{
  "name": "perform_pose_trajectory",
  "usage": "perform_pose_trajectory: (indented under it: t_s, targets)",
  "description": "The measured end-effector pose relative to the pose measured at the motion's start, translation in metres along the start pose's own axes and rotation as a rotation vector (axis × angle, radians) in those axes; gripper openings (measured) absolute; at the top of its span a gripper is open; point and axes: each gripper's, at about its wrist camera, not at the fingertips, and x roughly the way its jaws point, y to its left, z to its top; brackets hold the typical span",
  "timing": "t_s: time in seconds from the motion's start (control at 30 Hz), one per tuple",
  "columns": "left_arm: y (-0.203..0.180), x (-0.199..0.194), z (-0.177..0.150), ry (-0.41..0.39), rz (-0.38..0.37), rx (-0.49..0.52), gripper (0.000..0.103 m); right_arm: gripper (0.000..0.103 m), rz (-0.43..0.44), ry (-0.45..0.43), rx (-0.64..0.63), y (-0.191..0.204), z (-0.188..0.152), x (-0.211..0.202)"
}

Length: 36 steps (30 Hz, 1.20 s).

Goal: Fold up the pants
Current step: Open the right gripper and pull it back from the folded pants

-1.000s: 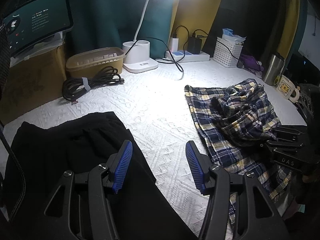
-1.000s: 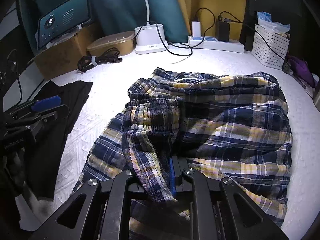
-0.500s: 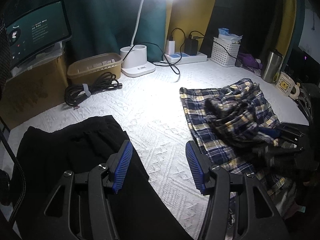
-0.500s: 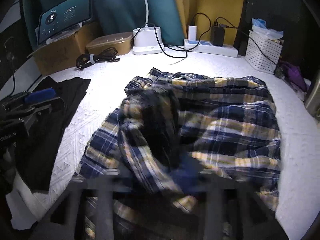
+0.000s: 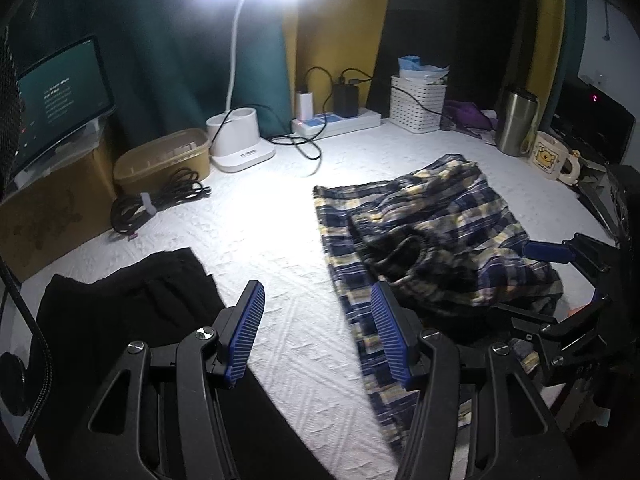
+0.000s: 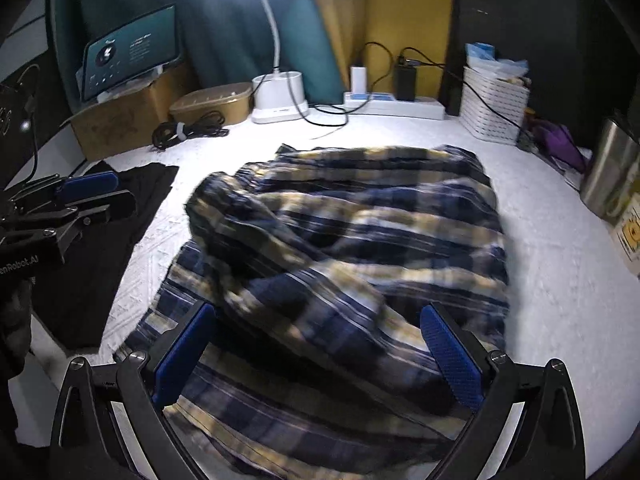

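1. Plaid pants [image 6: 360, 240] lie bunched on the white quilted surface [image 5: 260, 216], right of a black garment [image 5: 120, 300].
2. Only the left wrist view shows the cartoon mug [image 5: 550, 158]; only the right wrist view takes in the pants' full spread.
3. Left gripper [image 5: 316, 332]: jaws half apart, nothing between them, over bare quilt between the two garments.
4. Right gripper [image 6: 316, 356]: jaws spread wide over the pants, pads clear of the cloth.
5. A second ago the right gripper was pinched on a fold of plaid; that fold now lies released, blurred.
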Motion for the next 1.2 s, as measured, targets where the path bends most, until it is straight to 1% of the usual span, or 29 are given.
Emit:
perform_pose_trajectory:
  t_s: [0.13, 0.2, 0.23, 0.37, 0.43, 0.5, 0.6, 0.63, 0.67, 0.7, 0.73, 0.77, 0.8, 0.87, 0.93, 1.0, 1.03, 1.2]
  targets:
    - [-0.015, -0.004, 0.009, -0.017, -0.041, 0.004, 0.056, 0.103, -0.007, -0.016, 0.040, -0.018, -0.005, -0.008]
    - [-0.023, -0.003, 0.014, -0.026, -0.062, 0.009, 0.058, 0.103, -0.014, -0.024, 0.064, -0.029, -0.007, -0.011]
    - [-0.026, -0.001, 0.016, -0.025, -0.073, 0.006, 0.061, 0.103, -0.018, -0.027, 0.079, -0.035, -0.008, -0.012]
    - [-0.035, 0.016, 0.025, -0.005, -0.122, -0.010, 0.061, 0.103, -0.009, -0.048, 0.168, -0.065, -0.013, -0.022]
    - [-0.040, 0.024, 0.027, -0.019, -0.152, -0.003, 0.061, 0.103, -0.012, -0.062, 0.201, -0.078, -0.015, -0.027]
    - [-0.042, 0.034, 0.029, 0.000, -0.166, -0.013, 0.061, 0.103, -0.028, -0.068, 0.237, -0.093, -0.017, -0.030]
    - [-0.041, 0.048, 0.030, 0.038, -0.202, -0.044, 0.060, 0.103, -0.017, -0.078, 0.288, -0.109, -0.020, -0.030]
    - [-0.040, 0.050, 0.029, 0.045, -0.212, -0.049, 0.056, 0.103, -0.002, -0.080, 0.311, -0.116, -0.022, -0.028]
    - [-0.041, 0.052, 0.028, 0.052, -0.220, -0.049, 0.045, 0.100, 0.010, -0.076, 0.330, -0.119, -0.023, -0.026]
    - [-0.043, 0.053, 0.027, 0.062, -0.225, -0.039, 0.040, 0.096, 0.015, -0.063, 0.339, -0.121, -0.025, -0.023]
    - [-0.044, 0.053, 0.025, 0.065, -0.224, -0.032, 0.036, 0.086, 0.020, -0.050, 0.336, -0.120, -0.026, -0.019]
    - [-0.044, 0.053, 0.023, 0.064, -0.225, -0.025, 0.028, 0.080, 0.029, -0.037, 0.331, -0.118, -0.028, -0.015]
    - [-0.043, 0.052, 0.021, 0.070, -0.232, -0.021, 0.025, 0.078, 0.046, -0.019, 0.323, -0.115, -0.031, -0.010]
    - [-0.042, 0.050, 0.017, 0.069, -0.232, -0.019, 0.025, 0.063, 0.074, 0.008, 0.310, -0.108, -0.038, -0.003]
    - [-0.039, 0.047, 0.012, 0.070, -0.228, -0.014, 0.024, 0.056, 0.076, 0.026, 0.293, -0.100, -0.046, 0.003]
    - [-0.036, 0.044, 0.006, 0.071, -0.225, -0.016, 0.024, 0.055, 0.056, 0.018, 0.266, -0.093, -0.051, 0.001]
    - [-0.035, 0.043, 0.004, 0.072, -0.222, -0.015, 0.023, 0.052, 0.052, 0.016, 0.257, -0.091, -0.053, -0.001]
    - [-0.034, 0.045, -0.013, 0.088, -0.188, -0.003, 0.023, 0.052, 0.001, 0.017, 0.197, -0.078, -0.066, -0.007]
